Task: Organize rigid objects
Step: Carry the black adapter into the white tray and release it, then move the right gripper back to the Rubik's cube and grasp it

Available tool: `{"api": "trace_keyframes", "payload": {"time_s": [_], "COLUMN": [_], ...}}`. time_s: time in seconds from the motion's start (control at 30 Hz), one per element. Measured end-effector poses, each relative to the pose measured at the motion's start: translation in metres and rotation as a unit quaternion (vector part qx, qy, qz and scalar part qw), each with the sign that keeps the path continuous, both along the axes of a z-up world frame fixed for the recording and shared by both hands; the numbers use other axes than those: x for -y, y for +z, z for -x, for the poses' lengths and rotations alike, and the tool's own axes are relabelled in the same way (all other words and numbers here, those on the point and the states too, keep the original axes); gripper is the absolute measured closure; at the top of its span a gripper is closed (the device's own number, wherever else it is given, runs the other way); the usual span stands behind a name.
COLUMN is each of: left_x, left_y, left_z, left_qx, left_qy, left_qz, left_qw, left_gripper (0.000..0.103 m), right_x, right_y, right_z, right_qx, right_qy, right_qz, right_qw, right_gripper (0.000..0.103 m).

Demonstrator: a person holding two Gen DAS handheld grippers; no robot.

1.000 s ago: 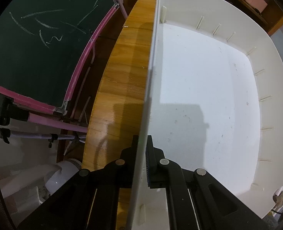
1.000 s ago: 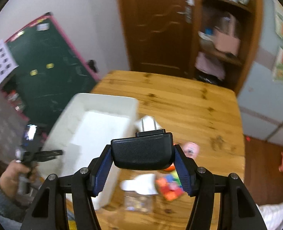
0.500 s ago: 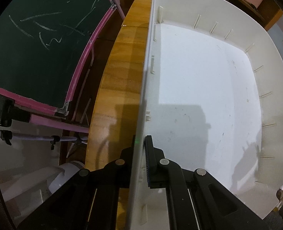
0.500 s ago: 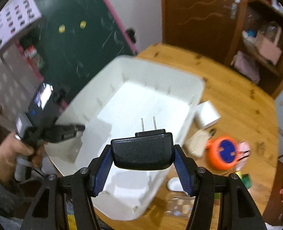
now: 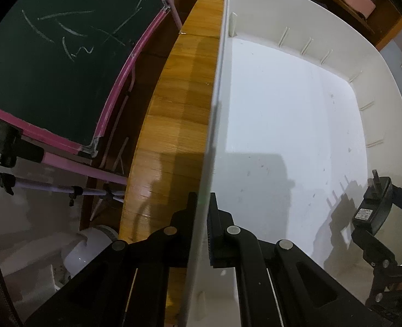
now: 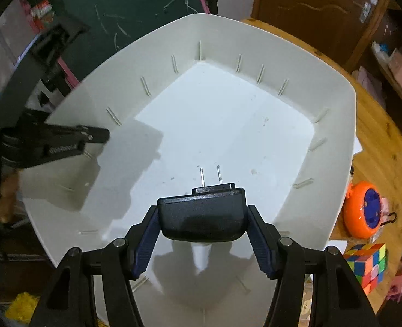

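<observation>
A large white plastic bin (image 6: 214,125) stands on the wooden table (image 6: 378,136), with nothing lying on its floor. My right gripper (image 6: 202,218) is shut on a black power adapter (image 6: 202,215) with two prongs pointing forward, held above the bin's inside near its front wall. The adapter also shows in the left wrist view (image 5: 375,207), at the bin's right side. My left gripper (image 5: 202,212) is shut on the bin's left wall (image 5: 212,125), one finger inside and one outside. It shows at the left in the right wrist view (image 6: 92,137).
Right of the bin on the table lie an orange round toy (image 6: 367,209) and a colourful puzzle cube (image 6: 367,264). A green chalkboard with a pink frame (image 5: 64,60) stands left of the table. A brown door (image 6: 310,2) and shelves are behind.
My right gripper has carried the adapter over and down into the bin, and it now shows in the left wrist view. My left gripper keeps its hold on the bin wall.
</observation>
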State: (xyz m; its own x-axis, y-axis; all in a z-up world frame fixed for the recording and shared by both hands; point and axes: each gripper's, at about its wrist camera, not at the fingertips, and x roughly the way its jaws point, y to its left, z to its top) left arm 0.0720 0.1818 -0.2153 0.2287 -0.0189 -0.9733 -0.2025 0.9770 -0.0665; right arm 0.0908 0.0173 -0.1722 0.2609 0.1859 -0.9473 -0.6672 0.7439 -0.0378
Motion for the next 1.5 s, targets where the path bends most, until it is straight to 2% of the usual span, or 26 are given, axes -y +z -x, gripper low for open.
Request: {"api": "trace_keyframes", "payload": {"time_s": [0.4, 0.57, 0.87, 1.23, 1.5], "left_x": [-0.005, -0.008, -0.010, -0.008, -0.008], "left_y": [-0.002, -0.002, -0.002, -0.003, -0.003], "left_z": [0.000, 0.001, 0.001, 0.001, 0.000], "left_qx": [0.001, 0.001, 0.001, -0.002, -0.006], "left_qy": [0.007, 0.012, 0.016, 0.011, 0.025], "left_qz": [0.008, 0.016, 0.019, 0.015, 0.019], "left_qw": [0.9999, 0.9998, 0.9997, 0.9998, 0.9995], "left_gripper": [0.097, 0.097, 0.097, 0.098, 0.099], "right_x": [-0.007, -0.004, 0.004, 0.039, 0.075], "right_y": [-0.004, 0.010, 0.039, 0.065, 0.092], "right_z": [0.008, 0.016, 0.028, 0.021, 0.017], "right_qx": [0.026, 0.048, 0.088, 0.104, 0.135], "right_qy": [0.004, 0.013, 0.017, -0.038, -0.084], "right_qz": [0.045, 0.028, -0.011, -0.052, -0.080], "right_qw": [0.999, 0.998, 0.996, 0.992, 0.984], "right_gripper": [0.039, 0.031, 0.031, 0.031, 0.031]}}
